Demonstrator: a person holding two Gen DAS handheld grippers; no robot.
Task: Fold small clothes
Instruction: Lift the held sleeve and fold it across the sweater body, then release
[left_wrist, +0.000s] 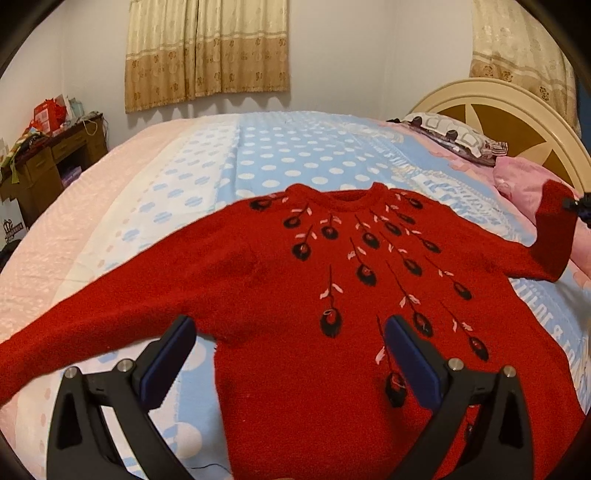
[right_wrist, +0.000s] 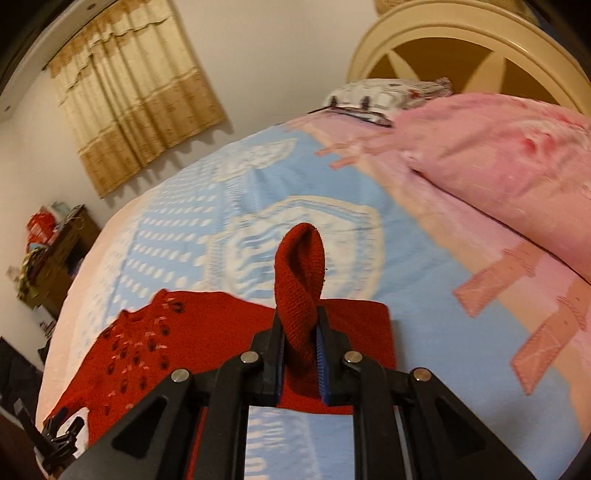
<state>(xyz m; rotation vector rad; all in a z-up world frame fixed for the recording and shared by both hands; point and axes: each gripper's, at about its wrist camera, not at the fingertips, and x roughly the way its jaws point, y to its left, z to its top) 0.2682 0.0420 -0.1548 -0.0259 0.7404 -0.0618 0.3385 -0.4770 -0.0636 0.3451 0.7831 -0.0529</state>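
A red knit sweater (left_wrist: 295, 280) with black and pink flower motifs lies face up on the bed, neck toward the far side. Its left sleeve (left_wrist: 74, 332) lies stretched out flat. My left gripper (left_wrist: 290, 336) is open and empty, hovering over the sweater's lower left side. My right gripper (right_wrist: 300, 332) is shut on the cuff of the right sleeve (right_wrist: 299, 280) and holds it lifted off the bed. In the left wrist view that raised cuff (left_wrist: 554, 229) stands up at the right, with the right gripper's tip beside it. The sweater body (right_wrist: 147, 347) also shows in the right wrist view.
The bed has a blue and white dotted cover (left_wrist: 295, 155) with pink edges. A pink blanket (right_wrist: 498, 166) and a pillow (left_wrist: 450, 136) lie by the cream headboard (left_wrist: 517, 118). A cluttered wooden desk (left_wrist: 48, 155) stands at the left wall. Curtains (left_wrist: 207, 51) hang behind.
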